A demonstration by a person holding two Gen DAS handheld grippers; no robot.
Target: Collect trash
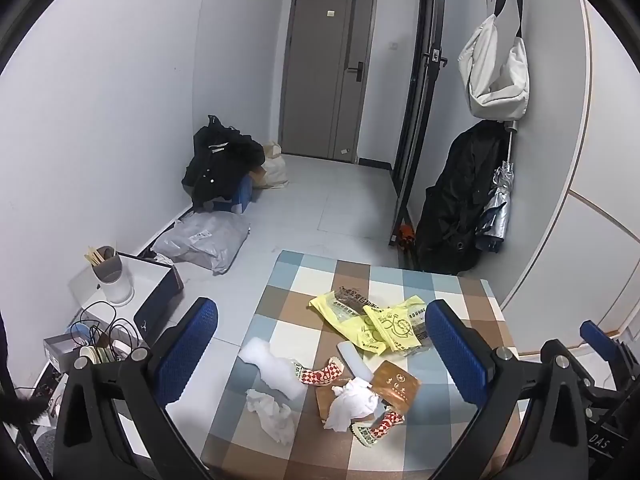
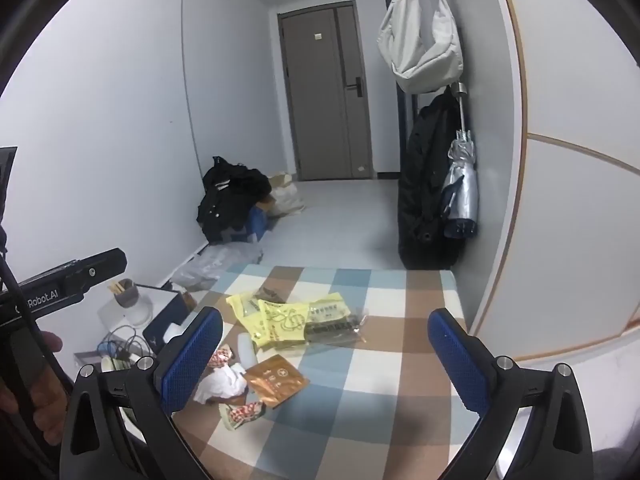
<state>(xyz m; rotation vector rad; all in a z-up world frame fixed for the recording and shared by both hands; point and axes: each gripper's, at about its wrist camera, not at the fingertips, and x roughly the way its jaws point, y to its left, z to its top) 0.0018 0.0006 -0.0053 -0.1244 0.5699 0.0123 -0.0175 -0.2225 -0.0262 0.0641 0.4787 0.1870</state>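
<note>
Trash (image 1: 352, 364) strewn on checked table (image 1: 460, 292), ahead beneath both tongs (image 1: 320, 356) (image 2: 324, 356), spread wide, empty.

Each camera sits on a gripper and looks out between two blue fingers, down at a checked table (image 1: 460, 304) and on toward a grey door (image 1: 328, 72) at the top middle of the frame. The left wrist view hangs over the table's left edge. The right wrist view sits further right and nearer the wall. Both share the yellow bag (image 1: 376, 324) (image 2: 276, 316), the table and the door.
</note>
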